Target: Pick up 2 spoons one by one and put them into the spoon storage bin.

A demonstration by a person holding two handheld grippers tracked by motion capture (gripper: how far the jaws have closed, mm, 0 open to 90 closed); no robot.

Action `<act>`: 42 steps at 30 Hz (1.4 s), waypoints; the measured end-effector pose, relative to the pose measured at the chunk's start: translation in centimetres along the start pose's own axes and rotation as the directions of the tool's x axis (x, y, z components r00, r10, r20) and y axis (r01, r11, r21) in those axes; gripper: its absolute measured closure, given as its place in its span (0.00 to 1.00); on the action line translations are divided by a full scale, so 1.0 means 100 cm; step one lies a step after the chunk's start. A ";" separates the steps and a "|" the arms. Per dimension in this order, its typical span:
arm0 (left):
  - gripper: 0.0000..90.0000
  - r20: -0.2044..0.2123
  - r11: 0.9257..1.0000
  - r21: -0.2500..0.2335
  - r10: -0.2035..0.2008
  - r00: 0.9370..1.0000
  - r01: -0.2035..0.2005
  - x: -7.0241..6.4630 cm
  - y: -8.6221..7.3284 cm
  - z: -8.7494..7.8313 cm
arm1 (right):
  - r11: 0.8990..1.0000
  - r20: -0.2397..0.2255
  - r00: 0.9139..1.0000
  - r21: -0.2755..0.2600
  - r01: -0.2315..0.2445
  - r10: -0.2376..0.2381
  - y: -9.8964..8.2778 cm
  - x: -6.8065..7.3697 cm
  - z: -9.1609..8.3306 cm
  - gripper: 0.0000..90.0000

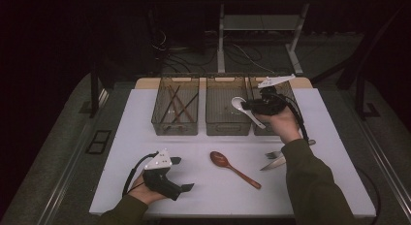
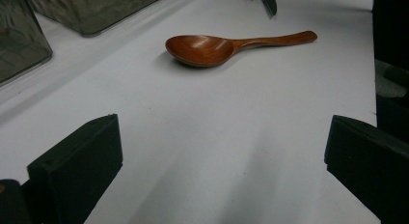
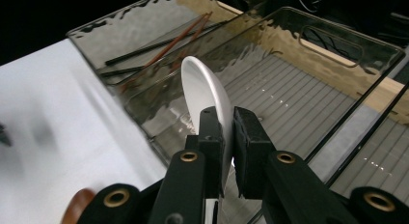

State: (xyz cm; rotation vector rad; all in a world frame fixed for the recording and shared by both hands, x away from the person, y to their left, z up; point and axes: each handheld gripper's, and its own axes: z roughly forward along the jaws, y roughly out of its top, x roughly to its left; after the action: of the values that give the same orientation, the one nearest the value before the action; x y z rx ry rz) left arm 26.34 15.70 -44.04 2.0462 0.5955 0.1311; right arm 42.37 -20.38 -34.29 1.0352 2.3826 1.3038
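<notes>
Jaws clamped on white spoon

Open white table lies between the near edge and the three bins. Obstacles — a wooden spoon at centre near, a fork and knife just right of it. Left bin holds chopsticks; middle bin is clear inside.

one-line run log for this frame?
right hand-held gripper: shut on white spoon, above middle bin | left hand-held gripper: open | wooden spoon: on table
</notes>
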 end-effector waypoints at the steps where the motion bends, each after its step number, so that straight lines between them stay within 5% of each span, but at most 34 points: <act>1: 0.00 0.001 1.000 -0.002 -0.001 1.000 0.001 0.000 0.000 0.000 | 1.000 0.005 1.000 -0.001 -0.009 0.009 0.001 -0.001 0.003 0.92; 20: 0.00 0.008 1.000 -0.001 0.014 1.000 -0.014 0.000 0.001 -0.001 | 1.000 0.031 0.999 0.006 -0.023 0.023 0.020 -0.003 0.052 0.92; 31: 0.00 0.012 1.000 -0.001 0.012 1.000 -0.012 0.000 0.000 0.000 | 0.992 0.043 0.999 0.126 -0.025 0.020 0.006 -0.001 0.075 0.90; 35: 0.00 0.015 1.000 -0.002 0.018 1.000 -0.018 0.000 0.001 0.000 | 0.995 0.059 0.997 0.090 -0.046 0.041 0.003 -0.001 0.072 0.71; 42: 0.00 0.014 1.000 -0.003 0.015 1.000 -0.015 0.000 0.000 0.001 | 0.997 0.021 0.998 0.040 -0.059 0.058 -0.002 0.005 0.049 0.60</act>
State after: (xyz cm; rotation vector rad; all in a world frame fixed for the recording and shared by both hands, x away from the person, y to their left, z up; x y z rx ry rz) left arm 26.38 15.62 -44.05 2.0475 0.5716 0.1259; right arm 44.43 -16.95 -37.25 1.1327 2.3902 1.2631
